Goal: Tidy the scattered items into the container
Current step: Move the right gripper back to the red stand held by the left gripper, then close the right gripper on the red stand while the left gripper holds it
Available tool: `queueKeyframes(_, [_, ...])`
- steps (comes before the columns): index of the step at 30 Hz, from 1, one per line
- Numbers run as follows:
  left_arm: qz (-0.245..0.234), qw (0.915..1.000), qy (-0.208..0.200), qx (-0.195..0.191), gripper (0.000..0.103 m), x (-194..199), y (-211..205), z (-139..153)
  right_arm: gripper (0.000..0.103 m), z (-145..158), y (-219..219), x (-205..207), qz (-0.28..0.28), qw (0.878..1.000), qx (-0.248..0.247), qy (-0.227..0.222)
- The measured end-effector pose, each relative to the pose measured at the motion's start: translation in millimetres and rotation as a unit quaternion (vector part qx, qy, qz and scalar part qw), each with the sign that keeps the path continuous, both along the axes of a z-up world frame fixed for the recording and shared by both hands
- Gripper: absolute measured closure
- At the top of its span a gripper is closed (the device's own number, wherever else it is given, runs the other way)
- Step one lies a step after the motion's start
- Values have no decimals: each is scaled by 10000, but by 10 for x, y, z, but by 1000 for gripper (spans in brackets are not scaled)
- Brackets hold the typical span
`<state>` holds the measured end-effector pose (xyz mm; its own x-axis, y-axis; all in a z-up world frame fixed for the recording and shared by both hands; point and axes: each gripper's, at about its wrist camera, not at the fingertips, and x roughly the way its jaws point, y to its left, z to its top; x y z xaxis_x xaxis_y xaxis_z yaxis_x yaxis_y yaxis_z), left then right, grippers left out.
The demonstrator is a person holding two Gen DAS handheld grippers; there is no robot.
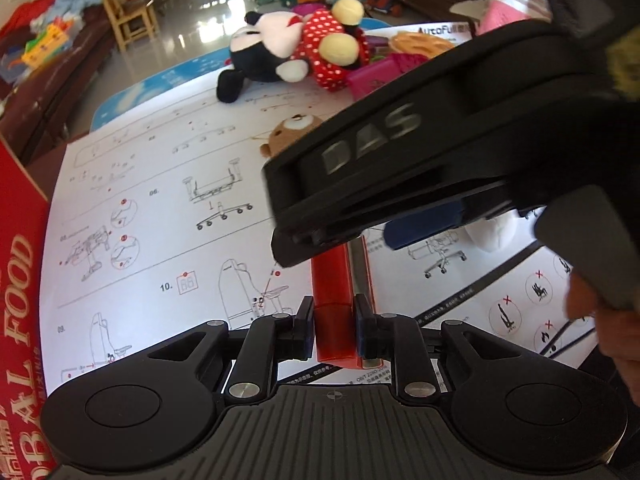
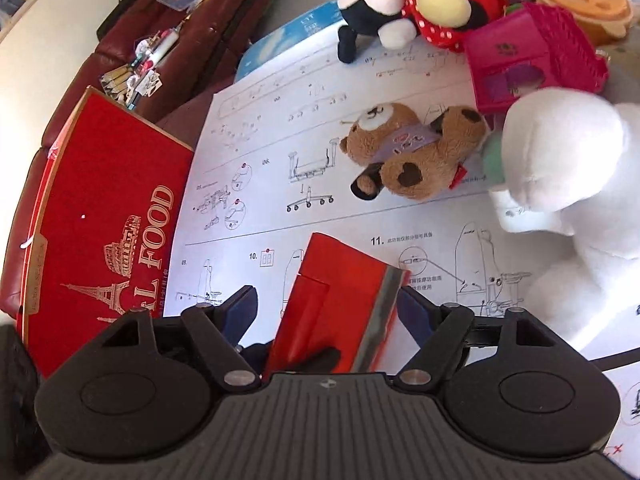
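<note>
The left claw (image 1: 334,330) is clamped on a flat red plastic squeegee (image 1: 334,312), probably bound for the red cardboard box (image 2: 108,216). The right claw (image 2: 326,304) stands apart around it, pads not touching.

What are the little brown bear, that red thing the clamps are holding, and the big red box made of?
Brown bear: soft plush fabric, going by its fuzzy, matte pile.
Red thing, held in the left gripper: apparently hard glossy plastic, slightly translucent, with a dull grey metal-looking strip along one edge.
Red box: likely cardboard, matte red with gold print and a plain brown rim.
</note>
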<state>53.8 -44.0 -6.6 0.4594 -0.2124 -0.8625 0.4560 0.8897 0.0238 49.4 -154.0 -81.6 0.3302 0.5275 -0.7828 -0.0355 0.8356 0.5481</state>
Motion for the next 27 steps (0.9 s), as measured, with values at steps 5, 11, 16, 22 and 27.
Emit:
queueKeyframes(5, [-88,9999,46,44,69,-39,-55,-12,38,-104,-122,-71,-120,9998,122,61])
queueKeyframes(11, [56,9993,-27,377,26,-29,-110,-65,41,-90,-232,-159,-249,9996,107,21])
queueKeyframes(16, [-23,9989,-29,462,28,-13,-209,-99,41,-124,-253,-191,-292,9993,207,128])
queueKeyframes(22, [-401,9982,-149,424,80,-140,-368,-92,39,-167,-406,-285,-446,9975,499,233])
queueKeyframes(27, [-888,9907,-553,866,84,-324,-618,-110,29,-164,-437,-296,-456,9978,305,364])
